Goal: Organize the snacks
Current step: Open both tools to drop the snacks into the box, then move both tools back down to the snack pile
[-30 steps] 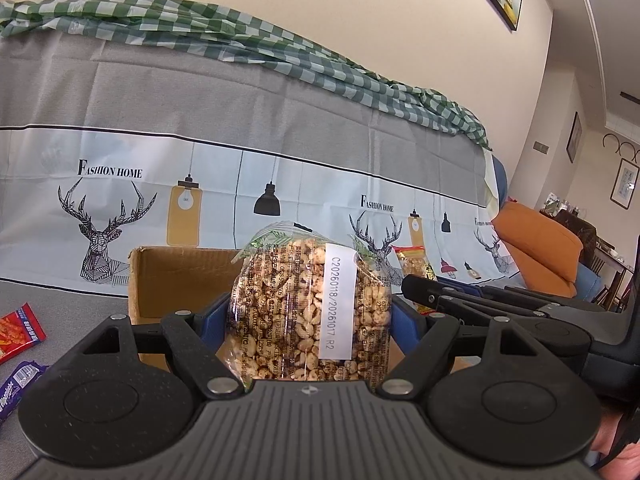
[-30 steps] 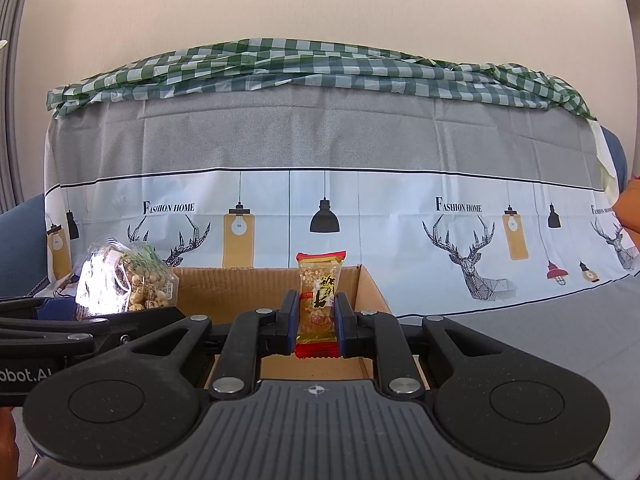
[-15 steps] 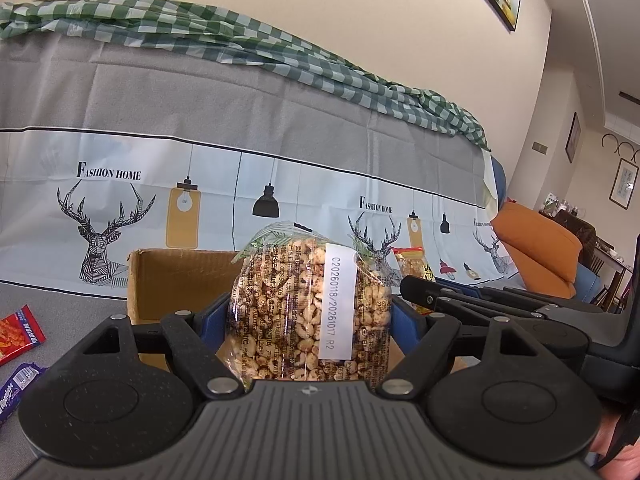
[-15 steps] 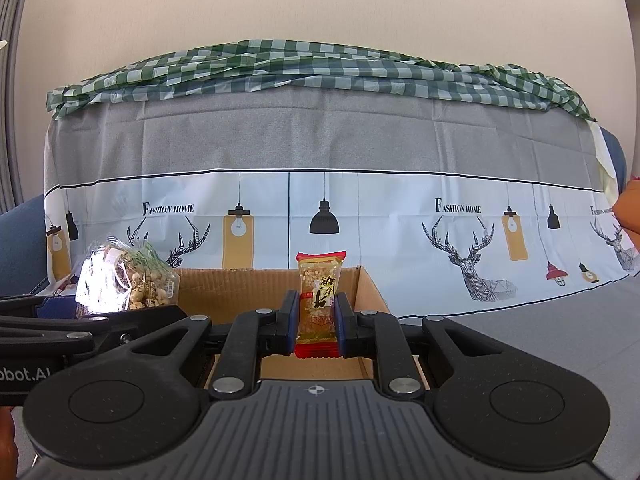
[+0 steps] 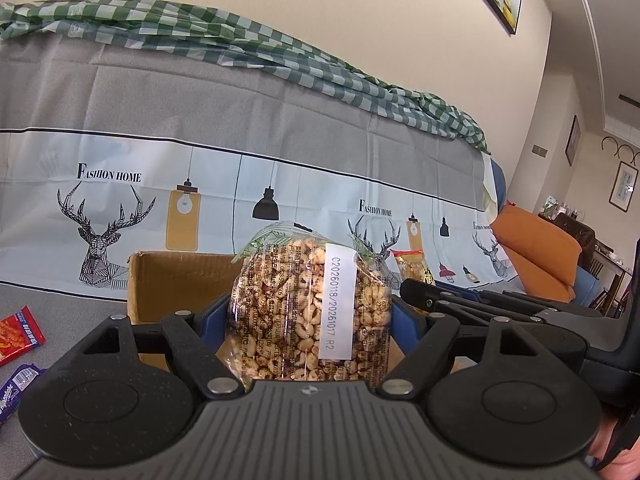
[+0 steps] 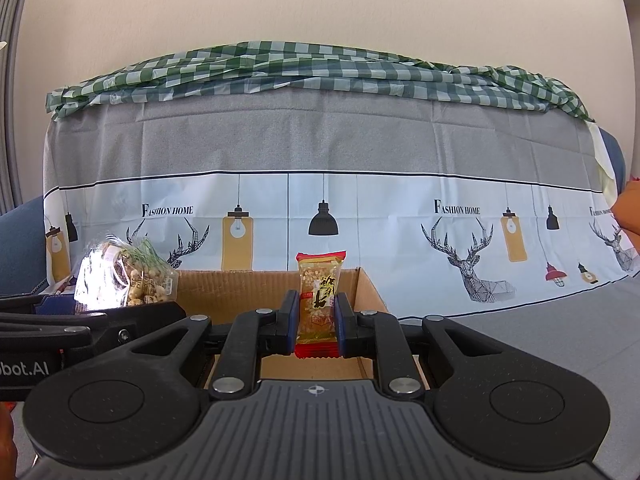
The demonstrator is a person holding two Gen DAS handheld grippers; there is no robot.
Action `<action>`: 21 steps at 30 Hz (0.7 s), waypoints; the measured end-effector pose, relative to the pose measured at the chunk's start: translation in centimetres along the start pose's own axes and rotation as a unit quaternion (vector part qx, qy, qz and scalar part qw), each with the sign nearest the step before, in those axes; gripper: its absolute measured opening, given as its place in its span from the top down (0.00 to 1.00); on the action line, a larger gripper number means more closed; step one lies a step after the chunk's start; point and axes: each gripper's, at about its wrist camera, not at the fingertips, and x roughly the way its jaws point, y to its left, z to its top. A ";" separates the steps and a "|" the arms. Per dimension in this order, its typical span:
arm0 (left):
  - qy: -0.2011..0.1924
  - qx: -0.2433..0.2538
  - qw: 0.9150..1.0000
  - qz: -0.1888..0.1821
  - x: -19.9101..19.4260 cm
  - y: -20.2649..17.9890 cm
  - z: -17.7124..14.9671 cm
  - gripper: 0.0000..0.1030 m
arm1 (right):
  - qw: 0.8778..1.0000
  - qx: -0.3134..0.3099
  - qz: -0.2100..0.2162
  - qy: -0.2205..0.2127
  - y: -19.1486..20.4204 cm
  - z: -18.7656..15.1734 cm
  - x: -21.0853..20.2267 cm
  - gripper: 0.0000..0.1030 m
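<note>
Nothing has moved since a moment ago — the left claw [image 5: 310,320] still pinches the big peanut bag [image 5: 310,312] and the right claw [image 6: 317,320] the small snack pack [image 6: 320,304], both above the open cardboard box [image 6: 248,288] — so dropping comes next.

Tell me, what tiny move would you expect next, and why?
Probably lowering the clear bag of puffed snacks into the open brown cardboard box. The left hand-held gripper clamps it just above the box, while the right hand-held gripper holds a small red-edged snack packet there too.
</note>
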 end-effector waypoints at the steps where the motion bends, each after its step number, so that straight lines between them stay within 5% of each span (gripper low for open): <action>1: 0.000 0.000 1.000 0.000 0.0 0.0 0.0 0.19 | 1.000 0.000 0.000 0.000 0.0 0.0 0.0 0.82; 14: 0.011 -0.011 1.000 0.004 0.4 0.3 0.2 0.15 | 1.000 0.007 -0.001 0.006 0.0 0.0 0.1 0.81; 16: 0.015 -0.018 1.000 0.014 0.6 0.6 0.1 0.09 | 1.000 0.009 -0.011 0.014 0.0 0.0 0.4 0.71; 21: 0.005 -0.021 0.999 0.024 0.2 0.8 0.2 0.08 | 1.000 0.018 -0.020 0.013 0.3 0.1 0.6 0.64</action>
